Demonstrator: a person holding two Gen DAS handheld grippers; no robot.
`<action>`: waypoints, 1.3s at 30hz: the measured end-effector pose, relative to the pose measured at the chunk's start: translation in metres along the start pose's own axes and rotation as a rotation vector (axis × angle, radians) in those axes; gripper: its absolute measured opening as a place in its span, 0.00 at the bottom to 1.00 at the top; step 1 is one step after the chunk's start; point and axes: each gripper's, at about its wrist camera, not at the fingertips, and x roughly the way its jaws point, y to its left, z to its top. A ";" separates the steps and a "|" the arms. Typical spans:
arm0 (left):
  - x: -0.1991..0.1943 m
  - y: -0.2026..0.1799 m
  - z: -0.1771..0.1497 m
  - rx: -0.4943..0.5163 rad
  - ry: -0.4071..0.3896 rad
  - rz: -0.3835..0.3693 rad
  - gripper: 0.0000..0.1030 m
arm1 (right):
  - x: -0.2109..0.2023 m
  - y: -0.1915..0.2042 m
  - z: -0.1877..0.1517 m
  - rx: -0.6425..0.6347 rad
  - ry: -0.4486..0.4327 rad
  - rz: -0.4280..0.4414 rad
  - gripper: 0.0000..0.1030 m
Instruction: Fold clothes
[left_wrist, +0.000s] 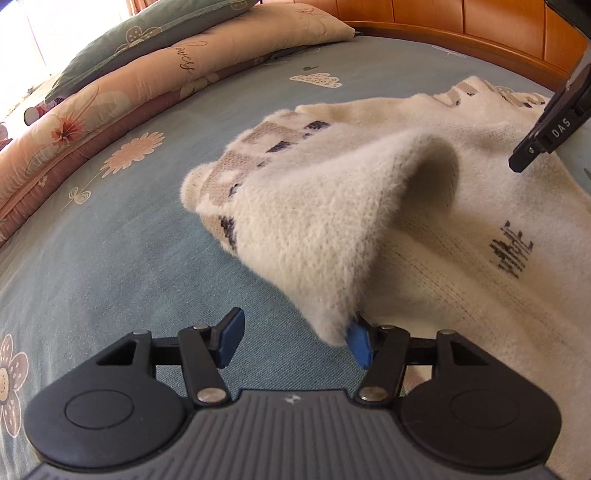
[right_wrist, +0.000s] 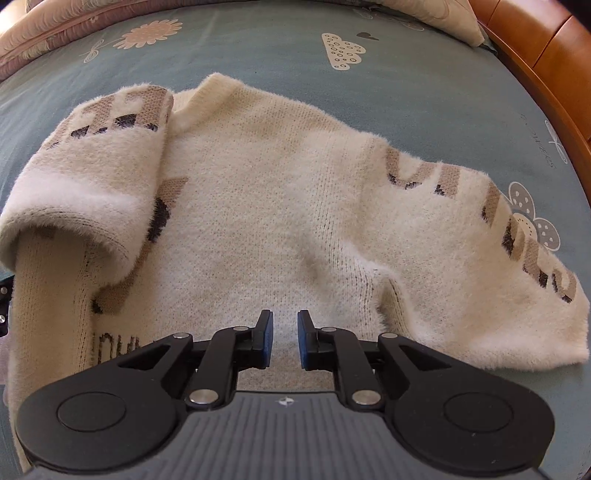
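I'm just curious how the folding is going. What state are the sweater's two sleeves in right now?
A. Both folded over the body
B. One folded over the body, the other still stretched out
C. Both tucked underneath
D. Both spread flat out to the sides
B: on the sweater, one sleeve lies folded over the body, the other sleeve stretches out on the bed sheet.

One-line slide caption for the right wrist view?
Right tool hovers over fuzzy cream knit sweater, one sleeve folded in, on blue-grey floral bedsheet.

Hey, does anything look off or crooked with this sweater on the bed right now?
Yes. The sweater is unevenly folded: one sleeve lies folded over the body, bunched and curled, while the other sleeve still sprawls out on the bedsheet.
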 end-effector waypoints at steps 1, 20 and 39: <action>0.001 0.004 0.000 -0.038 0.005 -0.012 0.53 | 0.001 0.001 -0.002 0.001 0.004 0.009 0.17; -0.063 0.047 0.011 -0.214 -0.048 0.303 0.09 | -0.004 0.021 -0.012 -0.044 0.001 0.071 0.22; -0.078 0.138 -0.077 -0.123 0.318 0.719 0.18 | -0.003 0.048 -0.010 -0.123 0.013 0.086 0.26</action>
